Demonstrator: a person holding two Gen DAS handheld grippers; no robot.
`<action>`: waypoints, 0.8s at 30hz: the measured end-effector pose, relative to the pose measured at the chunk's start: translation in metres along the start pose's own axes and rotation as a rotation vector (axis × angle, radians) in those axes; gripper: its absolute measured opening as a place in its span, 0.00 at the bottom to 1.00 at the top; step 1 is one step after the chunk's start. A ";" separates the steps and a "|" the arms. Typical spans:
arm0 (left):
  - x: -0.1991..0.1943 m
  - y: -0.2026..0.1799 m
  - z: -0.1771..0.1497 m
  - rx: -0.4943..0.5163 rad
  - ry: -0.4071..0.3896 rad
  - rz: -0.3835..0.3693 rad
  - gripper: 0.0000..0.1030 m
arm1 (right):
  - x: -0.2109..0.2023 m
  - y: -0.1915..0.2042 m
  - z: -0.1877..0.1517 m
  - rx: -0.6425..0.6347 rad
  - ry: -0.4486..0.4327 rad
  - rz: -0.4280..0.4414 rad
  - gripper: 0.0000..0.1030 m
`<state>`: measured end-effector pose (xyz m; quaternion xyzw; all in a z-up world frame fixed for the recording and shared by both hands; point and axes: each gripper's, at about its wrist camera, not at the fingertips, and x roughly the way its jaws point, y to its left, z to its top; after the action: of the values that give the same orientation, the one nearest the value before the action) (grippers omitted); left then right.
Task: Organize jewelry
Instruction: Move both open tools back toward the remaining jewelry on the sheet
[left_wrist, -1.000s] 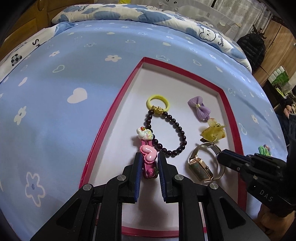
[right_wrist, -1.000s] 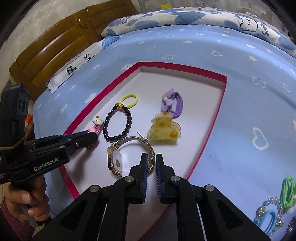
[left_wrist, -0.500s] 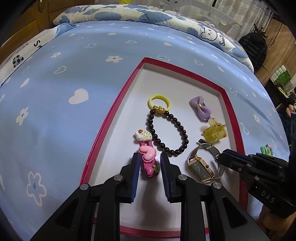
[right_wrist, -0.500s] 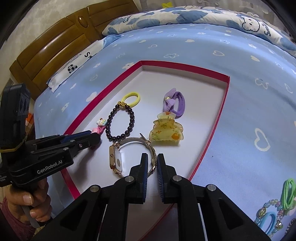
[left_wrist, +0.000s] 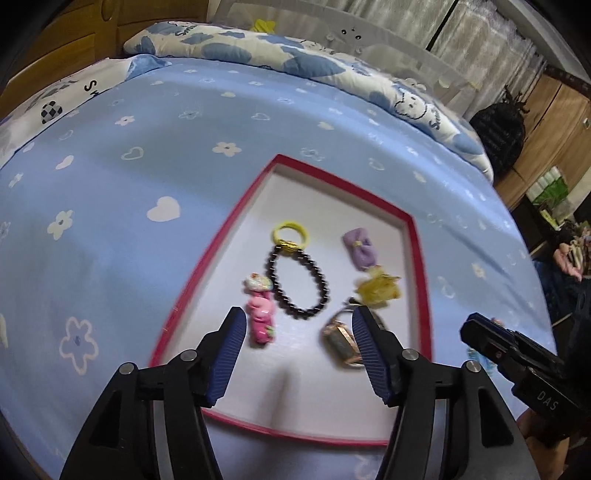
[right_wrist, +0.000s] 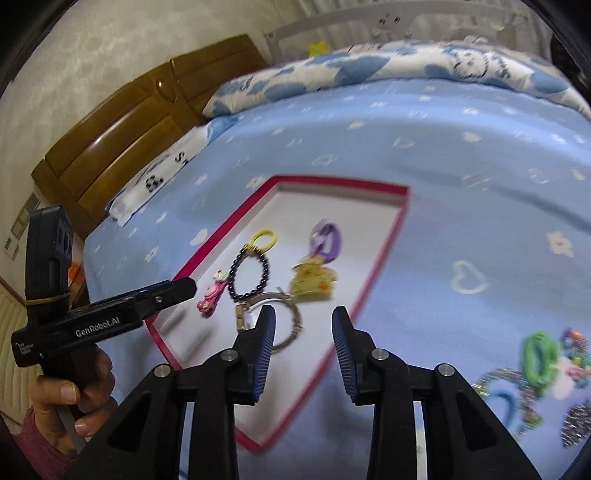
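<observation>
Left claw (left_wrist: 297, 328) spread wide and empty above the near end of a red-rimmed tray (left_wrist: 192, 273) with a white floor. Just ahead of its left finger, a pink cartoon hair clip (left_wrist: 260, 310); straight ahead, a dark bead bracelet (left_wrist: 297, 280) with a yellow hair tie (left_wrist: 290, 232) touching its far end. Beside the right finger, a rose-gold watch (left_wrist: 341, 341), partly hidden by that finger; beyond it, a yellow claw clip (left_wrist: 378, 290) and a purple bow (left_wrist: 360, 249), the two overlapping in the picture. Right claw (right_wrist: 303, 328) likewise parted and holding nothing, over the tray's near right edge, the watch band under its left finger. Off to its right, out on the bedding, a blurred heap of hair ties and beads (right_wrist: 535, 373), green and blue among them, well apart from the tray. Tray resting flat on a bed (left_wrist: 110, 166) under a light blue sheet printed with white hearts and flowers. Far beyond both claws, a rolled quilt (left_wrist: 295, 59) in blue and white with cartoon faces. Left of the right claw, a brown wooden headboard (right_wrist: 122, 133) against a pale textured wall (right_wrist: 92, 48). To the far right of the left claw, a wooden wardrobe (left_wrist: 554, 122) with a dark bag (left_wrist: 498, 136) before it.
</observation>
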<state>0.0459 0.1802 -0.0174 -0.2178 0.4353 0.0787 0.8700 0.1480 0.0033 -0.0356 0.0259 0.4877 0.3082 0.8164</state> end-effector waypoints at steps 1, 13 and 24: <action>-0.002 -0.003 -0.002 0.003 -0.001 -0.010 0.58 | -0.007 -0.003 -0.002 0.003 -0.013 -0.010 0.35; -0.017 -0.053 -0.013 0.108 0.004 -0.094 0.60 | -0.091 -0.063 -0.031 0.126 -0.142 -0.148 0.44; -0.004 -0.110 -0.020 0.242 0.049 -0.144 0.60 | -0.146 -0.115 -0.060 0.243 -0.226 -0.231 0.44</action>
<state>0.0651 0.0734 0.0100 -0.1439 0.4461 -0.0426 0.8823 0.1060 -0.1823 0.0072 0.1023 0.4264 0.1465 0.8867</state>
